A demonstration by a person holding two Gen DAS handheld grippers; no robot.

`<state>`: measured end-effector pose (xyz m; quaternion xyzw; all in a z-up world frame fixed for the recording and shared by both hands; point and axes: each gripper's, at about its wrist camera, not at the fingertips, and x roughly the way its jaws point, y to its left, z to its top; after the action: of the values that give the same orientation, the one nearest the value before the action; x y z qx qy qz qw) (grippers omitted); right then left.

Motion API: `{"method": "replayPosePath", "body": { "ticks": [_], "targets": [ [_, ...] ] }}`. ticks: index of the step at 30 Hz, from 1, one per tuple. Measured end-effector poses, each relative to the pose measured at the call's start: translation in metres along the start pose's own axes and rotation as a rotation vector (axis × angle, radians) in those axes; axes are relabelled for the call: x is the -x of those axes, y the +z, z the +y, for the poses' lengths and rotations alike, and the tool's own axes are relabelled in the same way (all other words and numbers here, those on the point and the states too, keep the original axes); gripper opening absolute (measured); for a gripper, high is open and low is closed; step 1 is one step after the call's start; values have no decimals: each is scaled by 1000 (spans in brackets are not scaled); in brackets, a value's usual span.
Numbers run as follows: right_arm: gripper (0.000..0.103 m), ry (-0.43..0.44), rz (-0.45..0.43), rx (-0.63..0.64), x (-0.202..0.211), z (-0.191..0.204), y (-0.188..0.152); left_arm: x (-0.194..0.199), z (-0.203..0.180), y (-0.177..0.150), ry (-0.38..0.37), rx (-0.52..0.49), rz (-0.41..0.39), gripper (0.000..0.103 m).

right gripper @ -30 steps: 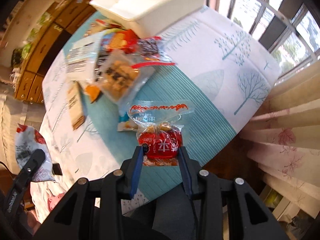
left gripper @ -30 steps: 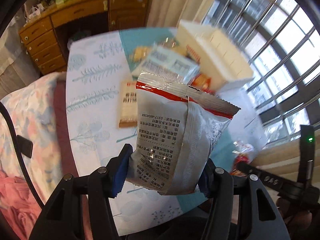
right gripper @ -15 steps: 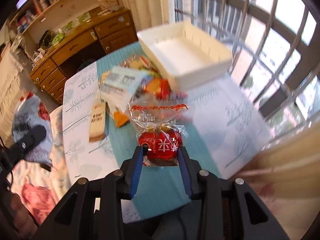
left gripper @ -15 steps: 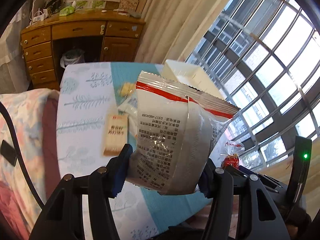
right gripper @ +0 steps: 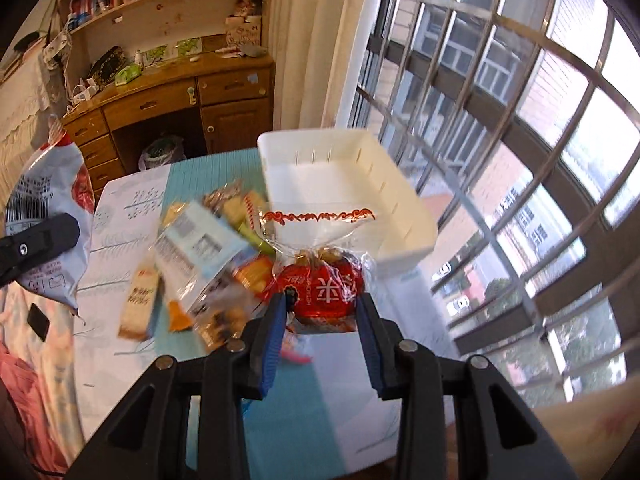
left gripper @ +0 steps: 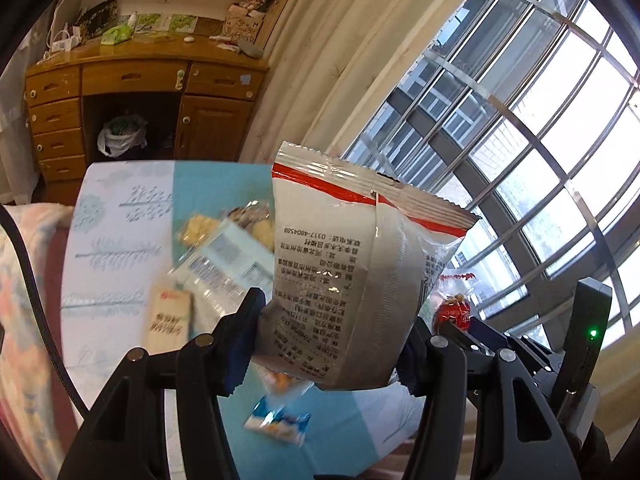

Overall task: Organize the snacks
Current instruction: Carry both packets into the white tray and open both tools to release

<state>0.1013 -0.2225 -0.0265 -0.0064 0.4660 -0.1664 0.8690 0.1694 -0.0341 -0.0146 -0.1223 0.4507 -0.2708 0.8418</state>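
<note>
Silver bag [left gripper: 352,280] reads "0317-4804588", left tool [left gripper: 328,344].

Left tongs [left gripper: 332,344] raised, clamped on a silver bag [left gripper: 352,280], right tongs [right gripper: 322,316] raised, pinching a red packet [right gripper: 320,288]

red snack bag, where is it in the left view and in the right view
Left wrist view: the red snack bag peeks out at lower right, behind the big white bag.
Right wrist view: centre, pinched in the right claw.
Shared landmark: the wooden desk.
</note>
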Motion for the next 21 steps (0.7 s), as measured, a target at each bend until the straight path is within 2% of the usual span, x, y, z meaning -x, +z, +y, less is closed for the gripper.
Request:
{"method": "replayPosePath", "body": {
  "ticks": [12,15,21],
  "targets": [
    [35,108,-28,169,-60,-58,62,-93,-64,37,30,78,-20,57],
    [22,159,-7,196,-81,-70,73,-126,-81,47,51,111,-12,57],
    [22,247,15,190,-108,-97,84,-179,-114,65,117,127,26,58]
  ]
}}
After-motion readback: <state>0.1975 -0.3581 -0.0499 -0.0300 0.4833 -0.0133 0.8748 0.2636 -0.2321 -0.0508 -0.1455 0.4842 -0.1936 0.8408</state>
